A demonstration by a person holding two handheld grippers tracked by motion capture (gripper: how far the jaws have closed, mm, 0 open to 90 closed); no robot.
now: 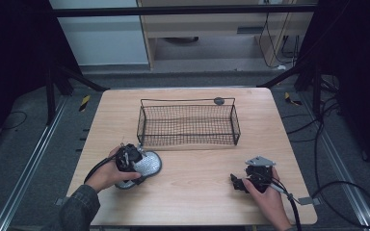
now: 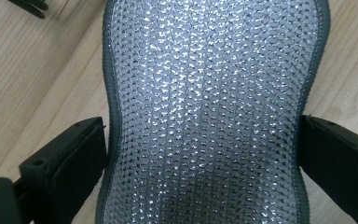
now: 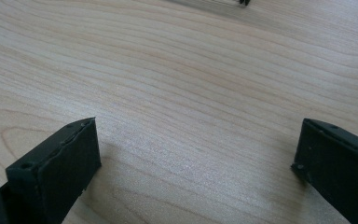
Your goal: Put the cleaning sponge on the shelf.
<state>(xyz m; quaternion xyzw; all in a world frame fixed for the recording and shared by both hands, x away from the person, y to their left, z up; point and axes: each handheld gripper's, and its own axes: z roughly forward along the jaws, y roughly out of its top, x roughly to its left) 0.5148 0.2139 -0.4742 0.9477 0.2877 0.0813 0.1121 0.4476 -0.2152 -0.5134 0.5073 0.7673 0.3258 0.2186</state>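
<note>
L gripper point(image 1: 136, 161) near worktop point(image 1: 197, 202) front-left corner, jaws spread either side of silver mesh pad point(image 2: 209, 112); contact w/ pad edges hard to tell. Pad's near end cut off, hand point(image 1: 107, 175) hides part. R gripper point(image 1: 243, 182) open, front-right. Wire basket point(image 1: 188, 124) toward far edge.

1. A black wire basket point(image 1: 188, 124) sat on the far half of the wooden counter point(image 1: 197, 192).
2. The left claw point(image 1: 131, 159) was over a shiny silver pad point(image 1: 147, 166).
3. The right claw point(image 1: 243, 182) rested near the front, well apart.
</note>
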